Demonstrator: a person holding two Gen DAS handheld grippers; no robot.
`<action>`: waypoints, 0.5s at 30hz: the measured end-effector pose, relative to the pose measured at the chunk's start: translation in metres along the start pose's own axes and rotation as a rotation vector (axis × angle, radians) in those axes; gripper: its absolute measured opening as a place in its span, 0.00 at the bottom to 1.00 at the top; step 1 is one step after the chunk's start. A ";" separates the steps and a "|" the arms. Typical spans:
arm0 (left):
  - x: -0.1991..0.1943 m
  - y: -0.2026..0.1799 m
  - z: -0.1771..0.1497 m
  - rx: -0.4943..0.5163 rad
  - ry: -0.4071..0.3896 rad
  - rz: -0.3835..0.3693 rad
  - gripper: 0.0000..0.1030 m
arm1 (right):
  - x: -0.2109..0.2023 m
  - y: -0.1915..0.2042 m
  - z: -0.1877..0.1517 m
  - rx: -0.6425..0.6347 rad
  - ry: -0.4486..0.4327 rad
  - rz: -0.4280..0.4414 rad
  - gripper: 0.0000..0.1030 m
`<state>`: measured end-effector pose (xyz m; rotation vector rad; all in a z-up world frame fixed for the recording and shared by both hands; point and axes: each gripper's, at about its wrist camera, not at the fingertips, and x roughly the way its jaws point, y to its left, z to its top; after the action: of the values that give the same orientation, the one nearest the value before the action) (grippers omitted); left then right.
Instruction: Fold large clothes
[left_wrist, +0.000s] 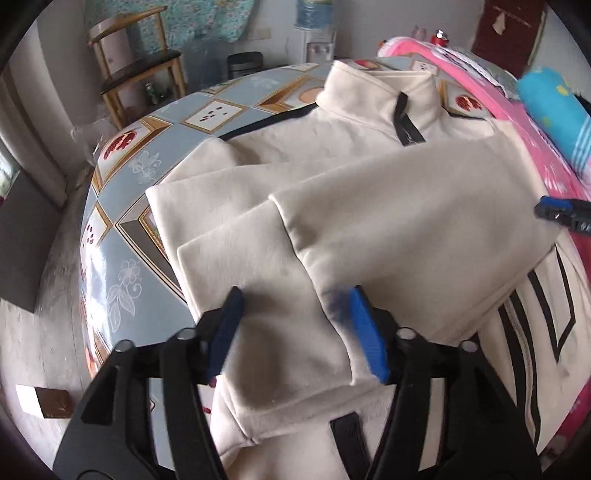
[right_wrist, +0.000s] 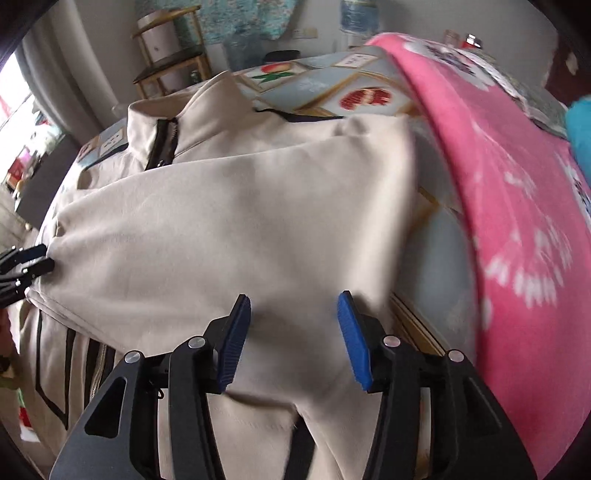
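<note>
While folded on the table, cream jacket between open claws.

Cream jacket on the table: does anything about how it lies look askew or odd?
Slightly. On the cream jacket, the two folded-in sleeves overlap unevenly, one cuff lying lower than the other, and the hem hangs over the table edge. A pink blanket crowds its far side. No damage shows.

Wooden chair by grey wall, water dispenser (daylit), concrete floor.
</note>
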<state>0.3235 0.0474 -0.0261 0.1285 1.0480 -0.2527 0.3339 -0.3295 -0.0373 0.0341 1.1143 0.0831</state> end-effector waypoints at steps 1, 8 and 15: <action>0.000 -0.001 -0.002 0.007 -0.002 0.007 0.60 | -0.011 -0.005 -0.006 0.019 -0.018 0.026 0.48; 0.002 -0.010 0.001 -0.001 0.023 0.052 0.71 | -0.008 0.000 -0.037 -0.084 -0.010 -0.121 0.63; -0.064 -0.013 -0.034 -0.020 -0.040 0.094 0.80 | -0.077 0.023 -0.079 -0.065 -0.128 -0.069 0.77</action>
<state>0.2613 0.0516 0.0125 0.1542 1.0019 -0.1590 0.2278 -0.3138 -0.0013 -0.0566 0.9829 0.0551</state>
